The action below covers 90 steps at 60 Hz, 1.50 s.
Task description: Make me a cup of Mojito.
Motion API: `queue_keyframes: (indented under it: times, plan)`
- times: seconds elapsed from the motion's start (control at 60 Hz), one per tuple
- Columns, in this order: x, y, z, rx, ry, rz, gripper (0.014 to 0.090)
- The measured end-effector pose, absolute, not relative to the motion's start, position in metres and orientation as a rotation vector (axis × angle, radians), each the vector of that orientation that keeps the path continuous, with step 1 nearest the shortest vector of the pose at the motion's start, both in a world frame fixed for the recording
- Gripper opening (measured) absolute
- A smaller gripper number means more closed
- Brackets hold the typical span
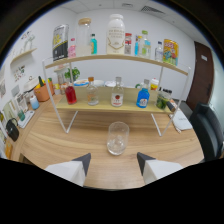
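Observation:
An empty clear glass (117, 138) stands on the wooden table (50, 142), just ahead of my gripper (113, 161) and in line with the gap between the fingers. The two fingers (82, 162) are spread wide apart with nothing between them. Beyond the glass, a white wire shelf (112, 106) holds bottles on its lower board: a red bottle (70, 93), a clear bottle with brownish liquid (92, 92), a clear bottle with a red label (117, 93) and a blue bottle (143, 97). A green jar (161, 100) stands at the right end.
The shelf's upper board (115, 58) carries a large white jug (115, 35), a tall glass jar (84, 36), a dark box (60, 43) and several smaller bottles. An orange pot (42, 92) sits left of the shelf. A dark chair (207, 125) stands at the right.

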<state>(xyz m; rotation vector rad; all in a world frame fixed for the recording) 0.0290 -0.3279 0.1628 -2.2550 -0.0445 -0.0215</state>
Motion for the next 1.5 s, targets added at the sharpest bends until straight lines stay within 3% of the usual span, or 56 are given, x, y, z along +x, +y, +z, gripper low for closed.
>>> queue_keyframes:
  times: [0.3, 0.583, 0.917, 1.083, 1.15, 1.35, 1.5]
  plan:
    - [0.031, -0.363, 0.157, -2.274, -0.067, -0.021, 0.0859]
    - [0.104, -0.380, 0.159, -2.290, -0.087, -0.057, 0.0862]
    - [0.185, -0.272, 0.204, -2.183, -0.055, -0.028, 0.0861]
    - [0.203, -0.214, 0.204, -2.173, -0.050, -0.017, 0.0851]
    - [0.209, -0.194, 0.201, -2.190, -0.033, -0.013, 0.0828]
    - [0.221, -0.163, 0.177, -2.259, -0.004, -0.015, 0.0664]
    - [0.220, -0.154, 0.164, -2.285, -0.008, -0.002, 0.0455]
